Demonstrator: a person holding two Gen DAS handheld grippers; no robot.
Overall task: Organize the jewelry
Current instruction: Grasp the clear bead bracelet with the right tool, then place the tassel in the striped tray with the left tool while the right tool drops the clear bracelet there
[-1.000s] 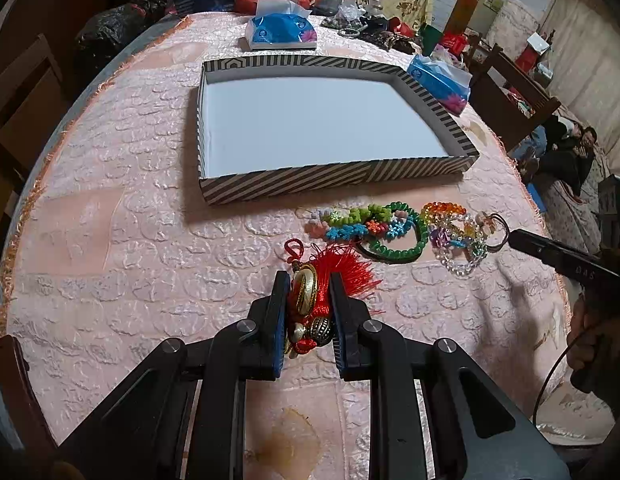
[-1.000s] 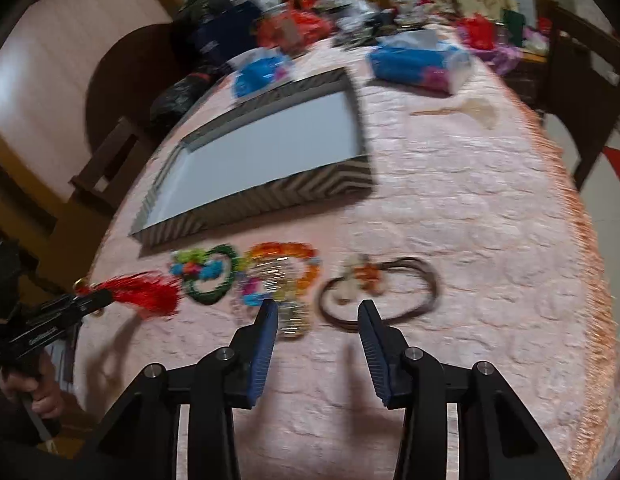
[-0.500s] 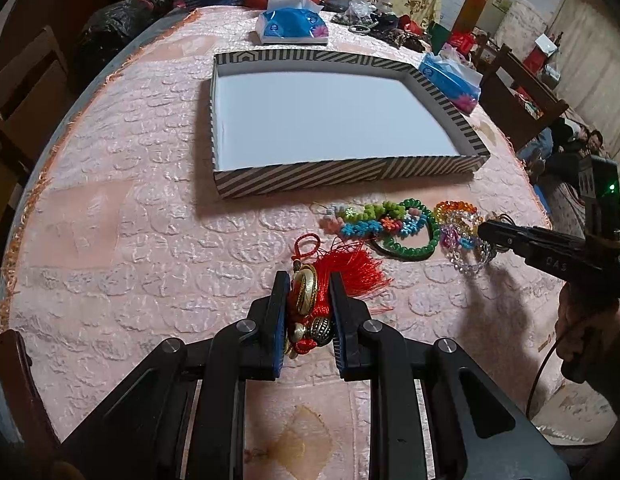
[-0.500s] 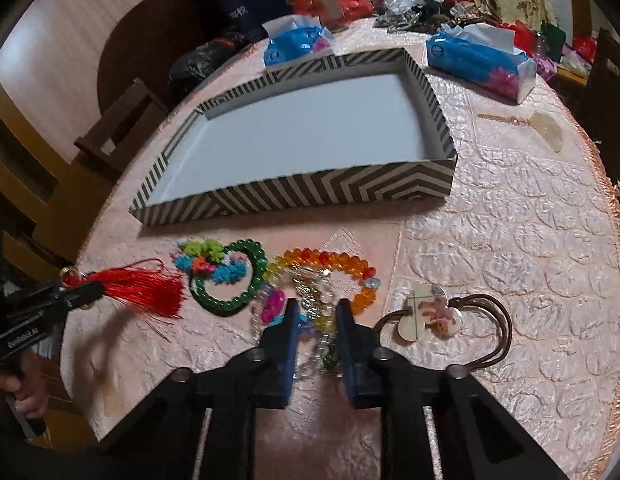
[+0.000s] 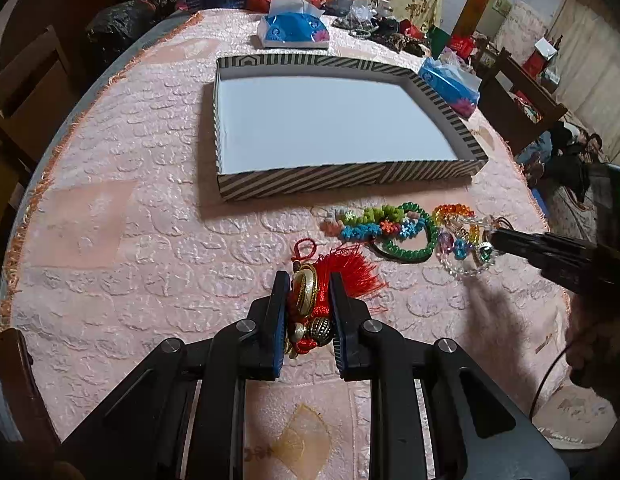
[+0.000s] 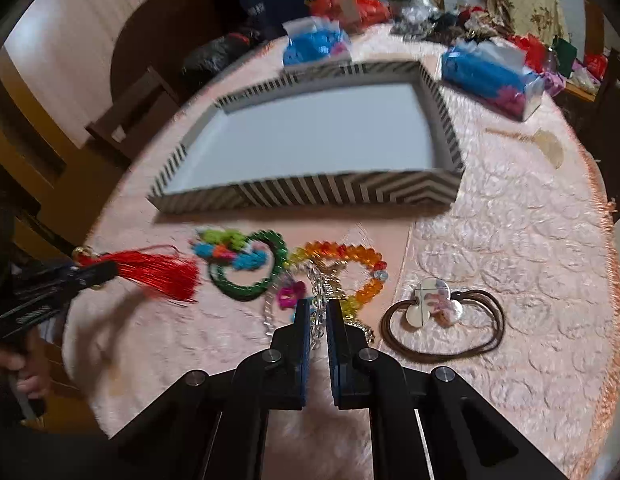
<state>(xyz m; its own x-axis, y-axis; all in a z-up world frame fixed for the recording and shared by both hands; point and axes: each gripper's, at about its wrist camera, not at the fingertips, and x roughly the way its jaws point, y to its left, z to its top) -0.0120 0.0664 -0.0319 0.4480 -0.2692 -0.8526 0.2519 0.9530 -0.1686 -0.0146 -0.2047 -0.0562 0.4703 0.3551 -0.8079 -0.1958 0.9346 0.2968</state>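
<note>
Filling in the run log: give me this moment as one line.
left tool: shut on red tassel charm | right tool: shut on clear bead chain | striped tray: nothing inside | green bracelet: on table

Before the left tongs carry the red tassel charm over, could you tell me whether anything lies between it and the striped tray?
Nothing visible: only bare pink tablecloth separates the red tassel charm in the left tongs from the striped tray; the bracelets lie to the right.

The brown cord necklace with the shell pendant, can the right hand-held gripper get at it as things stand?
Probably not yet: the right hand-held gripper is shut on the clear bead bracelet. The brown cord necklace lies uncovered just to its right, so the way is otherwise free.
</note>
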